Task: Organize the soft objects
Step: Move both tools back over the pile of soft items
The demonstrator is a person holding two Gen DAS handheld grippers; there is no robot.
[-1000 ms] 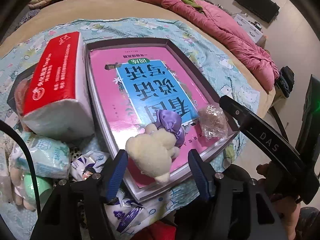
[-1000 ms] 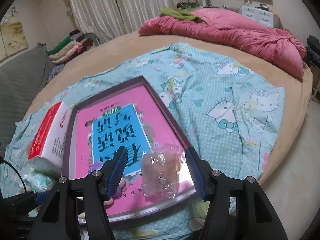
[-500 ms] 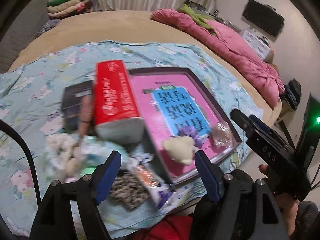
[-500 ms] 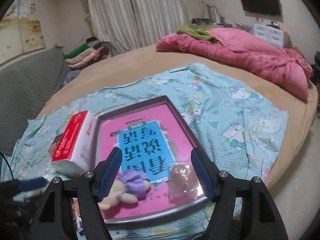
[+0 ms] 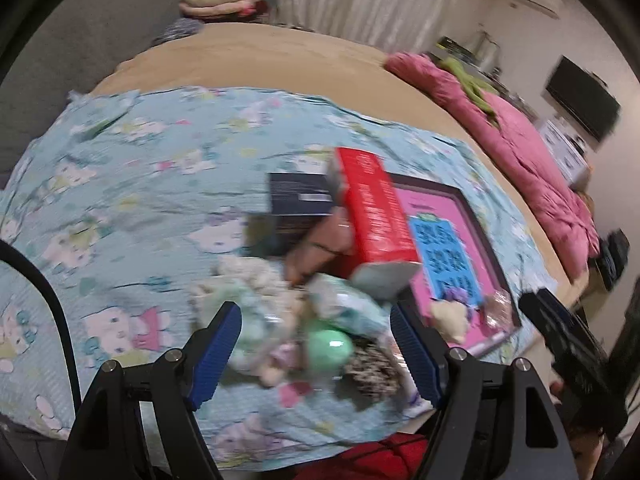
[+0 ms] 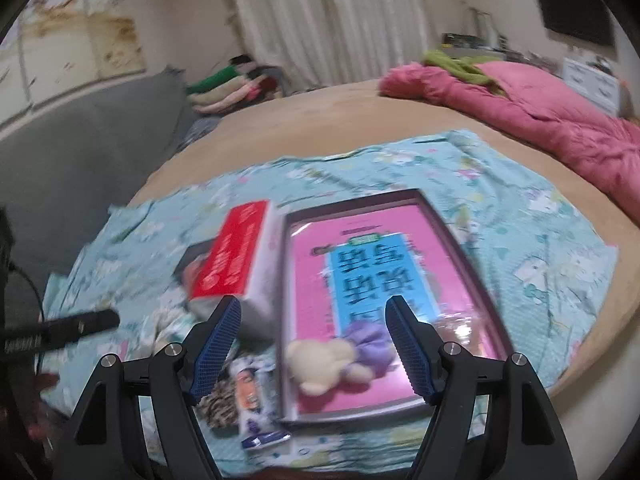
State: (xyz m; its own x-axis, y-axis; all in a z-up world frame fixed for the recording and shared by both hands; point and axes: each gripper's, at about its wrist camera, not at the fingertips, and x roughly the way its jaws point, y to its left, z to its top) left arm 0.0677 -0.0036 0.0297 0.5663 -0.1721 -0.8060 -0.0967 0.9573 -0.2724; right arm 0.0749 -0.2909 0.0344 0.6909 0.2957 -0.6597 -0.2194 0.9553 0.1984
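Note:
A cream plush toy with a purple dress (image 6: 332,356) lies at the near end of a pink-and-blue tray (image 6: 384,216), beside a clear crinkly bag (image 6: 464,330). The plush also shows small in the left wrist view (image 5: 450,314). My right gripper (image 6: 313,340) is open and empty, raised above the tray's near end. My left gripper (image 5: 316,344) is open and empty above a blurred heap of soft items: a green ball (image 5: 328,342), pale plush pieces (image 5: 248,280), a tissue pack (image 5: 344,300). A red-and-white tissue pack (image 5: 376,216) stands left of the tray.
Everything lies on a blue Hello Kitty sheet (image 5: 132,184) over a tan round bed. A dark box (image 5: 300,196) sits behind the red pack. A pink quilt (image 6: 540,116) lies at the far right. Small packets (image 6: 256,412) and a spotted pouch (image 5: 372,372) lie near the bed's front edge.
Both grippers have pulled back and swung left, away from the tray. The plush and the clear bag stay on the tray. The left view now centres on the heap of soft items.

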